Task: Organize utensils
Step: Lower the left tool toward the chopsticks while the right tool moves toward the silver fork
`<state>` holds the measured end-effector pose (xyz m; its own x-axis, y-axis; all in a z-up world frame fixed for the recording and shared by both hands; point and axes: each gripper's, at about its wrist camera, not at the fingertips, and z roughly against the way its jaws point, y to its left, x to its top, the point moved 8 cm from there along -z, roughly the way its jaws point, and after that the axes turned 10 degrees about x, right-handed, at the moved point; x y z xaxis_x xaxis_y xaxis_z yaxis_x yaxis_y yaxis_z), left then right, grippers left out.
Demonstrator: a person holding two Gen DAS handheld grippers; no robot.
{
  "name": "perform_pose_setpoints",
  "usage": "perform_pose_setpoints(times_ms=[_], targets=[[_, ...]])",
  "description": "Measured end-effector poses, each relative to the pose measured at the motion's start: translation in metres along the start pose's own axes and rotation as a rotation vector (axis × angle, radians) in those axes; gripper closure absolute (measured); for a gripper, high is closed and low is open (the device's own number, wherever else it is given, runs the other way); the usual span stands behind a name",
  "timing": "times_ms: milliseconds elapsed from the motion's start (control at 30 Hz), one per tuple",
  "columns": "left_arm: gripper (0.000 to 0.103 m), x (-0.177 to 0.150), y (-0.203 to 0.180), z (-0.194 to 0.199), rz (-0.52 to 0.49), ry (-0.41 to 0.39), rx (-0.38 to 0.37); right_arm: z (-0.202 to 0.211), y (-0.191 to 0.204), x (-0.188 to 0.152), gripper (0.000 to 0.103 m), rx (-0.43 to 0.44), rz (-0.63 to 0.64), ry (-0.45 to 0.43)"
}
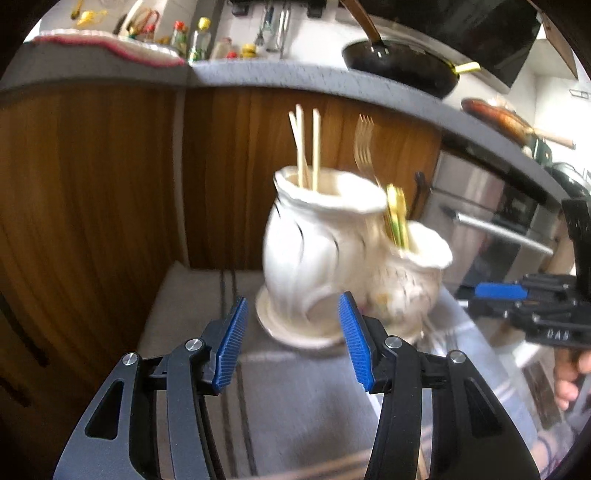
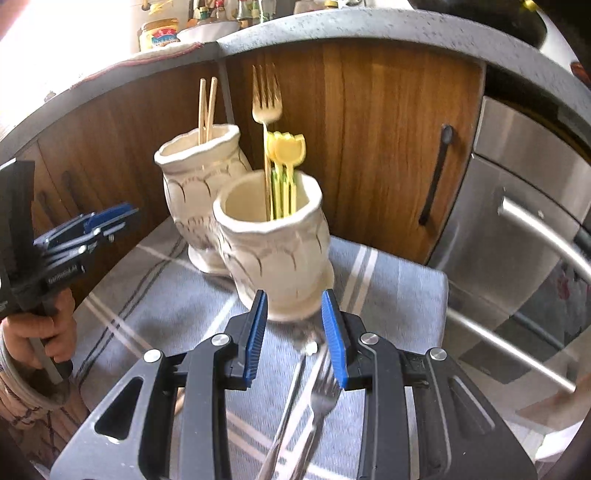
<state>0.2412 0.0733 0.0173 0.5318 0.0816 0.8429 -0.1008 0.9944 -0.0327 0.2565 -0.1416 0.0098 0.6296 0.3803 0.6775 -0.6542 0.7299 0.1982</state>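
Note:
Two cream ceramic holders stand on a striped cloth. The far holder [image 2: 199, 166] [image 1: 317, 240] holds wooden chopsticks [image 2: 207, 107] [image 1: 306, 144]. The near holder [image 2: 273, 243] [image 1: 417, 277] holds a gold fork [image 2: 265, 96] [image 1: 364, 144] and yellow plastic utensils [image 2: 286, 147] [image 1: 397, 210]. A steel fork [image 2: 323, 398] and another steel utensil [image 2: 286, 417] lie on the cloth below my right gripper [image 2: 295, 328], which is open and empty just before the near holder. My left gripper [image 1: 293, 339] is open and empty before the chopstick holder.
The blue-grey striped cloth [image 2: 155, 302] covers a small table. Wooden cabinet doors [image 2: 388, 147] and a grey counter [image 2: 369, 29] stand behind. A steel oven front [image 2: 517, 221] is at the right. A black pan [image 1: 402, 66] sits on the counter.

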Motion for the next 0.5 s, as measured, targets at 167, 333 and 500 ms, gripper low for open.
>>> perform_pose_setpoints(times_ms=[167, 333, 500], targets=[[0.051, -0.022, -0.015, -0.007, -0.021, 0.058, -0.017, -0.002, -0.007, -0.022, 0.072, -0.013, -0.03, 0.029], [0.051, -0.036, -0.037, -0.01, -0.07, 0.091, -0.043, -0.004, -0.016, -0.04, 0.072, -0.024, -0.056, 0.056], [0.051, -0.048, -0.055, -0.014, -0.093, 0.122, -0.065, -0.008, -0.021, -0.057, 0.072, -0.036, -0.067, 0.098]])
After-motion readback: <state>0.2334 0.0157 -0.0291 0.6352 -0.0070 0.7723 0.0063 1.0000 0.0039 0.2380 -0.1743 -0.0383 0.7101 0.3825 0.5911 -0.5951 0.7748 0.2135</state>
